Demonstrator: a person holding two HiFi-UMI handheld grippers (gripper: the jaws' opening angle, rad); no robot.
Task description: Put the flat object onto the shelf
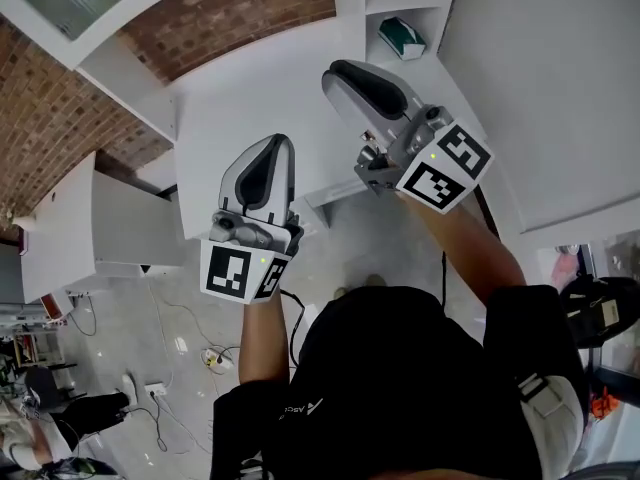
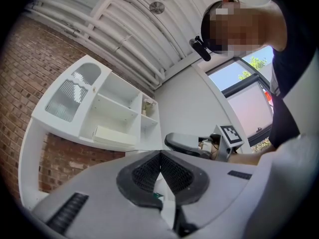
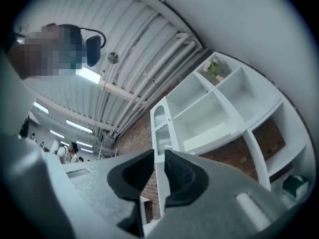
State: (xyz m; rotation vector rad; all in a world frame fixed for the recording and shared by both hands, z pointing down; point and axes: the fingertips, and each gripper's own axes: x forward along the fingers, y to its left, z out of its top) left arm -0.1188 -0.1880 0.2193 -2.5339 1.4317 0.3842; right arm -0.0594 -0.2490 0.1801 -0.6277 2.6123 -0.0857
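Left gripper (image 2: 160, 154) fingers clenched empty; right gripper (image 3: 159, 153) fingers slightly apart, empty, facing the shelf (image 3: 209, 136).

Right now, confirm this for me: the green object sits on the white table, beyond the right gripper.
Not quite. The green object is not on the table; it sits inside a compartment of the white shelf, beyond the right gripper. The head view shows it.
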